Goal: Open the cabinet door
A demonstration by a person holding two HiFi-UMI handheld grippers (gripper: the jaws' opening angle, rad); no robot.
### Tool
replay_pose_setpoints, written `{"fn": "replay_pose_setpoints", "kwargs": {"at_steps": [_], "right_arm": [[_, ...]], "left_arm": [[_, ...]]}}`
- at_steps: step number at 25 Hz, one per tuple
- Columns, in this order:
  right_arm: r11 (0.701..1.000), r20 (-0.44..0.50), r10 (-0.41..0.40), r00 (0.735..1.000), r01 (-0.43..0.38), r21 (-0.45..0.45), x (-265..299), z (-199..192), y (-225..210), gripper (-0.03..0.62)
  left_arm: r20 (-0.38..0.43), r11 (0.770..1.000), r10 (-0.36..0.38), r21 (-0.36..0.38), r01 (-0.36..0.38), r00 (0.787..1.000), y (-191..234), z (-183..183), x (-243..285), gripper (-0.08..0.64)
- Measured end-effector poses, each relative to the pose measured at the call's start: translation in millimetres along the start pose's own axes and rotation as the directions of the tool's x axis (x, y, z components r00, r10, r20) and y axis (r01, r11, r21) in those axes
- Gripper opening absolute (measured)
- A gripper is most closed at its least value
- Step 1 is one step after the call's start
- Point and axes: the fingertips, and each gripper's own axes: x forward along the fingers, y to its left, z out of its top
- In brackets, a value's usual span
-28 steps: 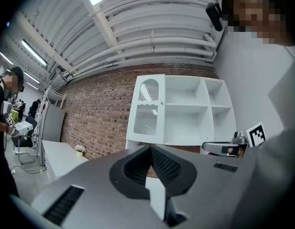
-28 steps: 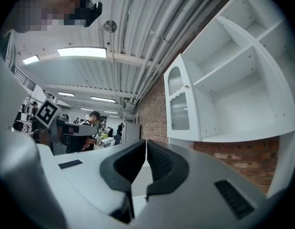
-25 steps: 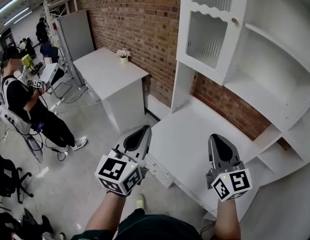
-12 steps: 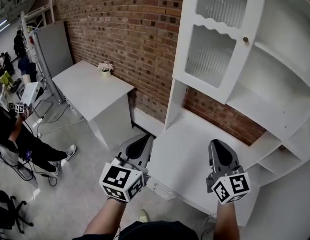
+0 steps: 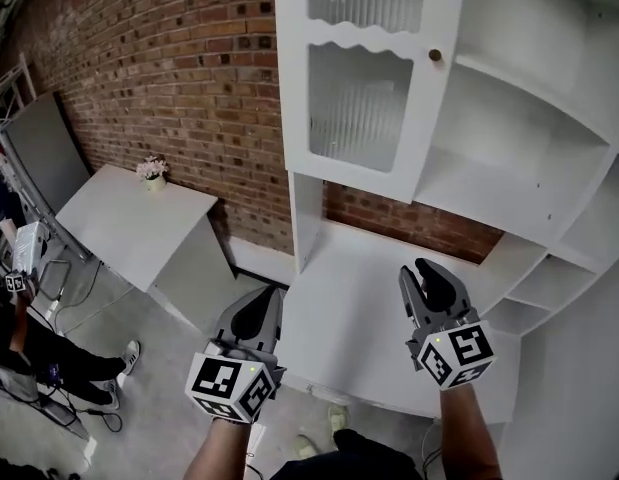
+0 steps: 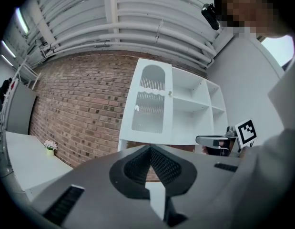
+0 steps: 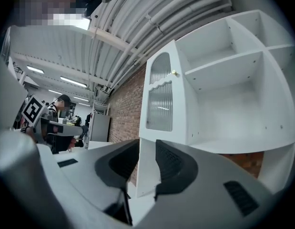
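Currently approaching: door (image 5: 364, 78) closed, high ahead of my right gripper (image 5: 422, 274), knob (image 5: 435, 55) on its right edge, well apart. Right jaws just opening, narrow gap, nothing between; left gripper (image 5: 260, 305) pinched together, empty. Next: lift right, clamp knob, pull.
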Motion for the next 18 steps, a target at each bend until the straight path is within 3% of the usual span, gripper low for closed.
{"fn": "replay_pose_setpoints", "kwargs": {"at_steps": [12,18], "right_arm": [[0.998,0.048,-0.054,0.997,0.054,-0.013,79,7,-101,0.154],[0.998,0.041,-0.053,0.998,0.054,-0.022,114,7,-127,0.197]], "left_arm": [[0.003,0.998,0.054,0.034,-0.054,0.999,-6,14,74,0.005],[0.022,0.996,0.081,0.046,-0.082,0.996,-14,18,97,0.005]]}}
